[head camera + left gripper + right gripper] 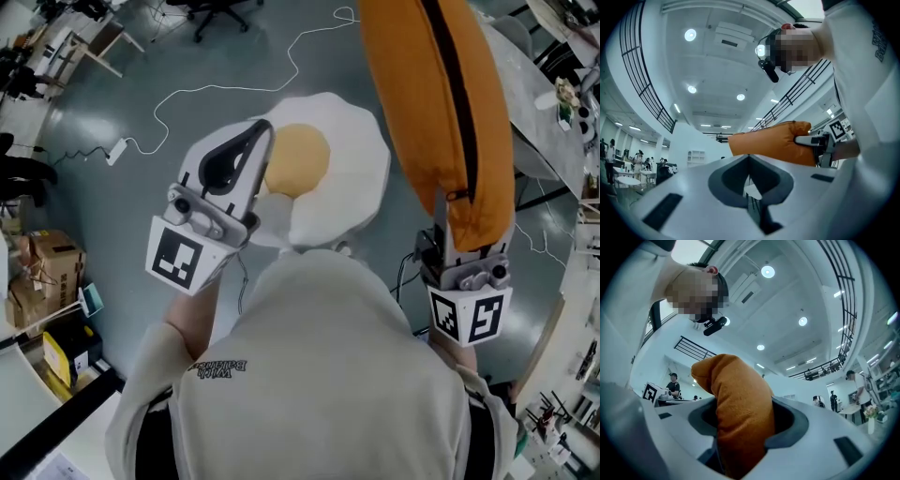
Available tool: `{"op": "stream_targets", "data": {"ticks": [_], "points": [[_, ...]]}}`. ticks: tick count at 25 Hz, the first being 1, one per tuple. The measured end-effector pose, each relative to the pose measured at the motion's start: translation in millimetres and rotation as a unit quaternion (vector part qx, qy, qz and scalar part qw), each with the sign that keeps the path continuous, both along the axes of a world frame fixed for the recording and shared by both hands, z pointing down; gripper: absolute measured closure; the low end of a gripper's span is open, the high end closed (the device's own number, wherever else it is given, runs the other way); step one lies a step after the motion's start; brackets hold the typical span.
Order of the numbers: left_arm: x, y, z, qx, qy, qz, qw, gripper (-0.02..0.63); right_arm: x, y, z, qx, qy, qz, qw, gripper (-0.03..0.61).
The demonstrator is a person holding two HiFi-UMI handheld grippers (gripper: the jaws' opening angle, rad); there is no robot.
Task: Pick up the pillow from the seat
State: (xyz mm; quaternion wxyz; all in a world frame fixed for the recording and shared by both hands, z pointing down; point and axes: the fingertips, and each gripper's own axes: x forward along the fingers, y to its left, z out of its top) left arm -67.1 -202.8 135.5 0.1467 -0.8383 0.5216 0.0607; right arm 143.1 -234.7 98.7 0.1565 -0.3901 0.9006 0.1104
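1 orange pillow [436, 103] in right claw [452, 225]

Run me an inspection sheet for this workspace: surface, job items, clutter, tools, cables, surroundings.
Surface: grey floor; fried-egg seat cushion below the person.
Job's things: orange pillow held up, off the seat cushion.
Clutter: cardboard boxes and a yellow box at the floor's left edge.
Grippers: left tool shut, empty, over the seat cushion; right tool shut on the orange pillow's end.
Cables: white cable snakes across the floor to a power strip.
Surroundings: office chair base, table, a person at a far desk.
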Motion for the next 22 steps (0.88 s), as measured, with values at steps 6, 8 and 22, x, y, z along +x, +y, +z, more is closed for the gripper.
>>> {"op": "stream_targets", "data": {"ticks": [6,8,22], "points": [[6,9,-3,0.017,0.003,0.006,0.9998,0.604,5,1,6,-0.003,0.005,0.01,1.0,0.32],[8,8,0,0.005,0.003,0.006,1.0,0.604,8,1,5,-0.001,0.007,0.011,1.0,0.319],[11,18,5,-0.006,0.01,0.011,0.9999,0.604,3,8,6,-0.002,0.023,0.006,1.0,0.321]]}}
